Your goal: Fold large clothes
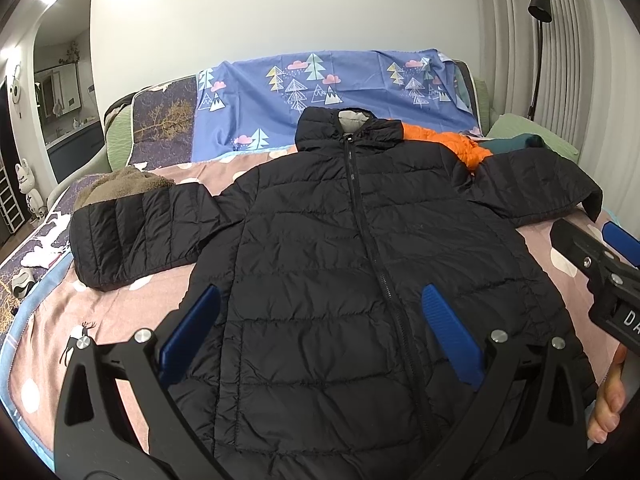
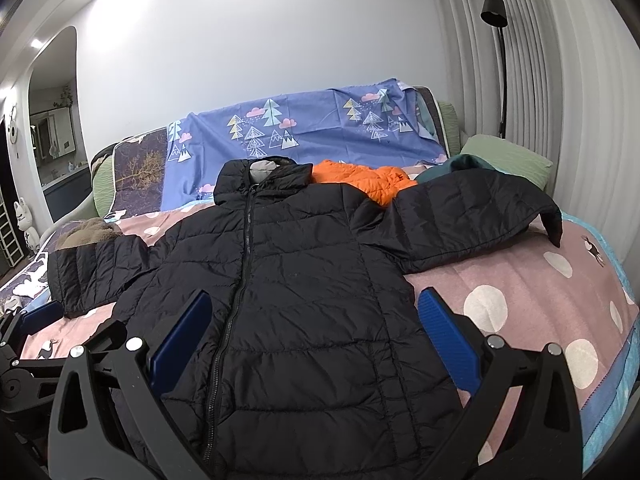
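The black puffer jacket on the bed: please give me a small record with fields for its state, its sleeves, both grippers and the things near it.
garment: black puffer jacket, front up, zipped, flat on the pink dotted bedspread
sleeves: both spread out to the sides, not folded
left gripper: open, above the lower body of the jacket, holding nothing
right gripper: open, above the jacket's hem side, holding nothing
nearby: orange jacket behind the collar; brown fleece garment beyond one cuff
fold progress: not started
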A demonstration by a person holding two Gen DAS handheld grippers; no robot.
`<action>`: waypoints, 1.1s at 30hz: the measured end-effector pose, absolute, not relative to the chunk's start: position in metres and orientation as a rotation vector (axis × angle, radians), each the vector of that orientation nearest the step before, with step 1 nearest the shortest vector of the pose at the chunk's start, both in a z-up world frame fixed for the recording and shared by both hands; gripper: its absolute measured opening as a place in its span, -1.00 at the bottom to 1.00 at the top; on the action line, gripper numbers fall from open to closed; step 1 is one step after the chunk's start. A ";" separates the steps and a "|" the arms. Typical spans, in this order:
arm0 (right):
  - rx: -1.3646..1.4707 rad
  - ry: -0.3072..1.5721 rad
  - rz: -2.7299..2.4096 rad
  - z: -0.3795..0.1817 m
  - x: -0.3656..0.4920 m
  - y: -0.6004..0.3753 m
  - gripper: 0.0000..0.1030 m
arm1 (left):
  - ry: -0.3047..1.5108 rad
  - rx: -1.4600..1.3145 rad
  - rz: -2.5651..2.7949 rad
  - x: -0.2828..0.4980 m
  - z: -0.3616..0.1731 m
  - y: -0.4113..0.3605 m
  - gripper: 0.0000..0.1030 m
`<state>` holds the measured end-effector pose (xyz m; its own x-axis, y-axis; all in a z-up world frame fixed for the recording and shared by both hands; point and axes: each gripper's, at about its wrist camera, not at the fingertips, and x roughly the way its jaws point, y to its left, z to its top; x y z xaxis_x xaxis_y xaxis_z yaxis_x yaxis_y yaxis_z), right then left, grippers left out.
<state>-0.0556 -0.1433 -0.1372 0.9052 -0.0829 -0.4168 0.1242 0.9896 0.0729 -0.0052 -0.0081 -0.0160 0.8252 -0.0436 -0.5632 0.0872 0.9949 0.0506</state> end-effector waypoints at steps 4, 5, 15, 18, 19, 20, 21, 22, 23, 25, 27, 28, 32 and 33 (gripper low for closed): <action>0.097 0.429 -0.101 -0.138 -0.055 -0.143 0.97 | 0.597 0.075 -0.069 -0.005 -0.016 -0.007 0.96; 0.096 0.430 -0.099 -0.138 -0.055 -0.142 0.97 | 0.597 0.074 -0.069 -0.005 -0.016 -0.008 0.96; 0.098 0.436 -0.093 -0.140 -0.054 -0.142 0.97 | 0.603 0.073 -0.066 -0.004 -0.018 -0.007 0.96; 0.097 0.439 -0.092 -0.140 -0.054 -0.141 0.97 | 0.603 0.073 -0.067 -0.004 -0.018 -0.007 0.96; 0.097 0.439 -0.092 -0.141 -0.054 -0.141 0.97 | 0.603 0.073 -0.066 -0.004 -0.018 -0.007 0.96; 0.097 0.438 -0.091 -0.141 -0.054 -0.141 0.97 | 0.604 0.073 -0.067 -0.004 -0.018 -0.007 0.96; 0.097 0.438 -0.090 -0.141 -0.054 -0.141 0.97 | 0.604 0.072 -0.067 -0.004 -0.018 -0.007 0.96; 0.096 0.437 -0.091 -0.141 -0.054 -0.141 0.97 | 0.604 0.072 -0.066 -0.004 -0.018 -0.007 0.96; 0.096 0.437 -0.091 -0.141 -0.055 -0.141 0.97 | 0.603 0.072 -0.066 -0.005 -0.018 -0.007 0.96; 0.097 0.439 -0.091 -0.141 -0.054 -0.141 0.97 | 0.605 0.071 -0.068 -0.004 -0.018 -0.008 0.96; 0.096 0.440 -0.090 -0.141 -0.054 -0.141 0.97 | 0.610 0.066 -0.073 -0.003 -0.021 -0.007 0.96; 0.096 0.441 -0.089 -0.141 -0.054 -0.140 0.97 | 0.617 0.063 -0.079 -0.003 -0.022 -0.007 0.96; 0.097 0.440 -0.089 -0.141 -0.054 -0.140 0.97 | 0.635 0.035 -0.104 -0.001 -0.026 -0.004 0.96; 0.097 0.440 -0.089 -0.141 -0.054 -0.140 0.97 | 0.636 0.033 -0.103 -0.001 -0.026 -0.004 0.96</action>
